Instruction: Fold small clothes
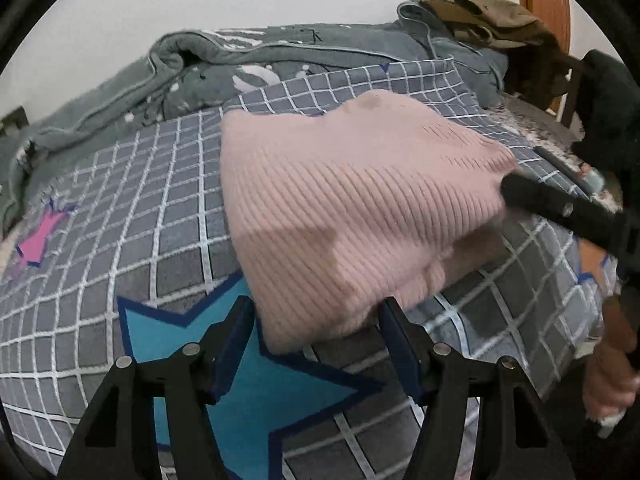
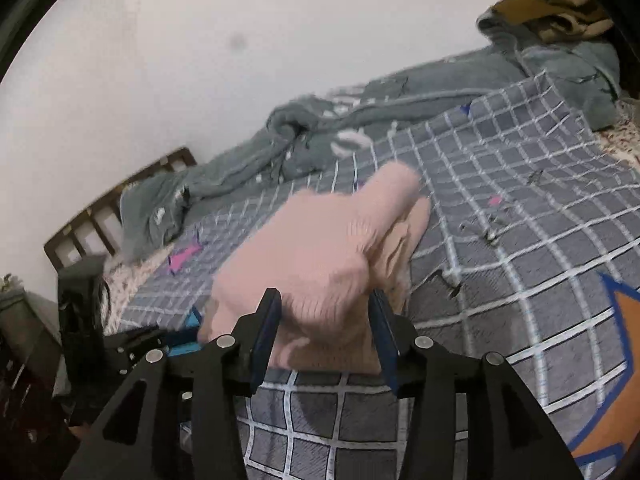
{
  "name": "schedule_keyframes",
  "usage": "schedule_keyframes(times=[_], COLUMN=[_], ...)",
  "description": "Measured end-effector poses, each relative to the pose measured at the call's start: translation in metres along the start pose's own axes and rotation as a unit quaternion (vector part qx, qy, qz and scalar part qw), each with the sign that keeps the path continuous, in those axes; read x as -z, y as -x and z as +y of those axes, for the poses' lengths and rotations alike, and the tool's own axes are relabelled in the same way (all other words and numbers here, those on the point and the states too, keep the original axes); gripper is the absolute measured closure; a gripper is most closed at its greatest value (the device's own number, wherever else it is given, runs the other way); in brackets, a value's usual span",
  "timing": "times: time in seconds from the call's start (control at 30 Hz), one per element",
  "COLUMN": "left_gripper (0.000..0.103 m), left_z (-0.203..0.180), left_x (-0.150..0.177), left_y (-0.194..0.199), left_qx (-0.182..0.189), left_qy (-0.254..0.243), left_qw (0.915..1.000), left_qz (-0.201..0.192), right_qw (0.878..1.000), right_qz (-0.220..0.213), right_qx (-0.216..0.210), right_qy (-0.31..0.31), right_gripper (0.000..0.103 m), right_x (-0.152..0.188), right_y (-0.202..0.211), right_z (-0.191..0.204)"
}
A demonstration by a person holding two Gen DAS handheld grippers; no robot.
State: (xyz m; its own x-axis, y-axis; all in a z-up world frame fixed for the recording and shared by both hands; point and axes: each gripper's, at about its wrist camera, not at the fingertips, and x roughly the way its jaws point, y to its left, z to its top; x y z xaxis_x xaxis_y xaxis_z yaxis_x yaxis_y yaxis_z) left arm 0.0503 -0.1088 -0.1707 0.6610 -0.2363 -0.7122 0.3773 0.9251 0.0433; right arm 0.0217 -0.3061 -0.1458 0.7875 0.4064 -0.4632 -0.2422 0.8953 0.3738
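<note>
Now the left claw stands about half open with nothing pressed between its blue pads; the near corner of the pink ribbed sweater reaches into the gap between them, but neither pad bites on it. The right claw is likewise parted, the sweater's edge bulging between its jaws without being pinched, so neither claw has hold of anything.

The sweater lies folded into a thick, roughly square bundle on the grey checked bedspread, just beyond a blue star printed on the cloth. Seen from the left wrist, the right claw's black finger lies against the sweater's right-hand edge. Behind the sweater a grey-green quilt is bunched along the wall, with brown clothing heaped on it further along, well apart from the sweater.

The fold looks nearly finished, and the step in hand seems to be tidying or releasing the bundle. To do it well, both claws should draw back low and level, away from the sweater, so that no pad snags the loose knit and drags the top layer open. If the bundle needs squaring, press flat on top of the sweater rather than tugging at one corner, since the soft rib will stretch and slump.
</note>
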Motion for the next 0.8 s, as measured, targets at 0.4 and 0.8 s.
schedule_keyframes(times=[0.4,0.8], left_gripper=[0.081,0.044], left_z=[0.032,0.084], left_x=[0.012,0.019], left_y=[0.014,0.038], left_qx=[0.044,0.085], left_qy=[0.062,0.145], left_qw=[0.9968,0.9848], left_qz=[-0.024,-0.044], right_qw=[0.999,1.0], right_qz=[0.023,-0.02], right_qx=[0.027,-0.012], right_qy=[-0.012,-0.002], right_gripper=[0.097,0.063], right_x=[0.002,-0.033], right_y=[-0.005,0.012], right_z=[-0.013,-0.005])
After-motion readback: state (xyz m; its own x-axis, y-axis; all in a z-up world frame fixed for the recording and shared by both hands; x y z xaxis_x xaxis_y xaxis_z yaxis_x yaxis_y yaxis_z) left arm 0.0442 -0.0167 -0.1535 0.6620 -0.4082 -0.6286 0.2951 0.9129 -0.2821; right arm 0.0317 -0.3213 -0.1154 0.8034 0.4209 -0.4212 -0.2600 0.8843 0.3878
